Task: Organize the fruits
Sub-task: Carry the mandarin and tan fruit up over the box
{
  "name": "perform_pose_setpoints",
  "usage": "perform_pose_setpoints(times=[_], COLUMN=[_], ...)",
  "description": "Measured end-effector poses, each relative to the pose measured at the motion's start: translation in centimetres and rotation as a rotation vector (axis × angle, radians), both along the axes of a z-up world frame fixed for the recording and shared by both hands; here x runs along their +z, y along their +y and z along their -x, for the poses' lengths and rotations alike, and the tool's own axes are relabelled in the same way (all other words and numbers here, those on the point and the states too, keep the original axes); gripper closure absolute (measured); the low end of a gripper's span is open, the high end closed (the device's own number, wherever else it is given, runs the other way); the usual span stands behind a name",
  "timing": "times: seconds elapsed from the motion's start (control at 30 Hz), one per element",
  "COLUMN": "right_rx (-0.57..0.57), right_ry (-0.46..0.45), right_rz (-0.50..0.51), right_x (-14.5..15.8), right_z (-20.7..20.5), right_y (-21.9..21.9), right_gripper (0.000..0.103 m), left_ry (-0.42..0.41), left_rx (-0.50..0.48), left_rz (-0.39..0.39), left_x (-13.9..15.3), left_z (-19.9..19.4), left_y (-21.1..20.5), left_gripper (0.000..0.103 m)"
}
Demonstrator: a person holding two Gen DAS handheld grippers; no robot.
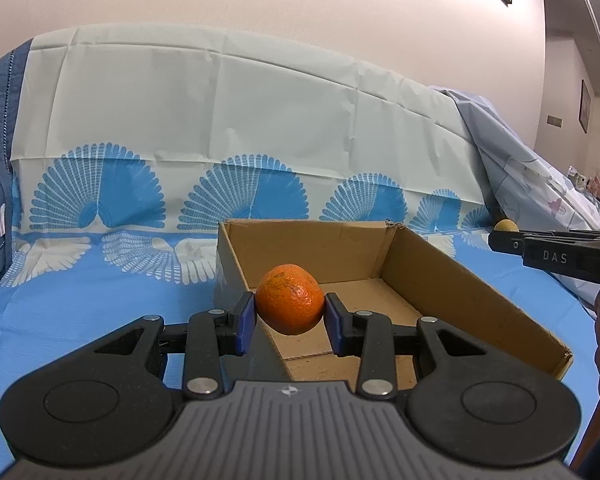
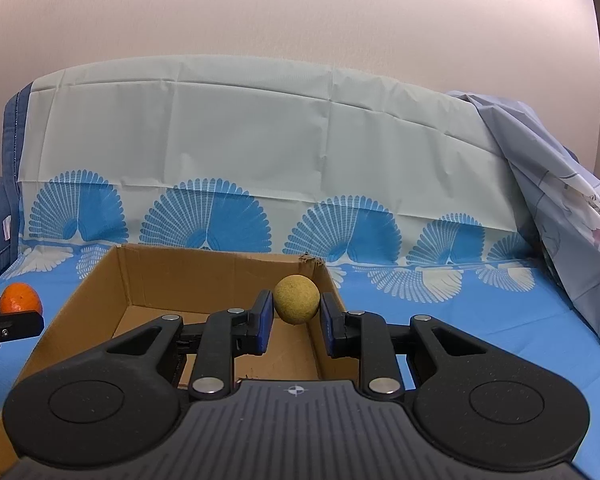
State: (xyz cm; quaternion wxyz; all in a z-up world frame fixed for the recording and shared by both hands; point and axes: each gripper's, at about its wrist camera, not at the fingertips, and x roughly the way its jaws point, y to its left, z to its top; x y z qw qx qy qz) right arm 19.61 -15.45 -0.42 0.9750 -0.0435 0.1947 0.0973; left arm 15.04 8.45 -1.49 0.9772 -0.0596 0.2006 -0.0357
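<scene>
Left gripper (image 1: 290, 309) clamping a bright orange (image 1: 290, 298) with dimpled, speckled skin, hanging over the near-left wall of an open cardboard box (image 1: 452, 280), right gripper (image 2: 297, 309) pinching a dull yellow, rough-skinned round fruit (image 2: 297, 299), possibly a lime, over the box's right wall, blue patterned cloth (image 2: 480, 320) lying beneath.

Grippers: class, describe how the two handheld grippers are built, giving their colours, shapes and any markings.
Both the left gripper and right gripper have matte black linkage arms with silver rivets, blue pads, round side discs and a ribbed grey body with a small compass-like emblem. White letters "DAS" mark the right gripper's side.
</scene>
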Motion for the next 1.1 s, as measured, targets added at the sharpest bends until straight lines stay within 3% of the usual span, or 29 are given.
perform_pose_setpoints(times=[0.57, 0.9, 1.1], right_rx=[0.013, 0.015, 0.022], right_ry=[0.004, 0.006, 0.011], right_rz=[0.022, 0.03, 0.033], right_x=[-0.2, -0.2, -0.3], right_z=[-0.1, -0.2, -0.2], right_y=[0.2, 0.3, 0.4], right_gripper=[0.077, 0.077, 0.077], left_ry=[-0.024, -0.016, -0.031], left_rx=[-0.059, -0.055, -0.099], left_rz=[-0.035, -0.016, -0.056], left_x=[-0.3, -0.5, -0.5], left_z=[-0.1, -0.6, -0.6], left_y=[-1.8, -1.8, -3.1], left_gripper=[0.063, 0.063, 0.063])
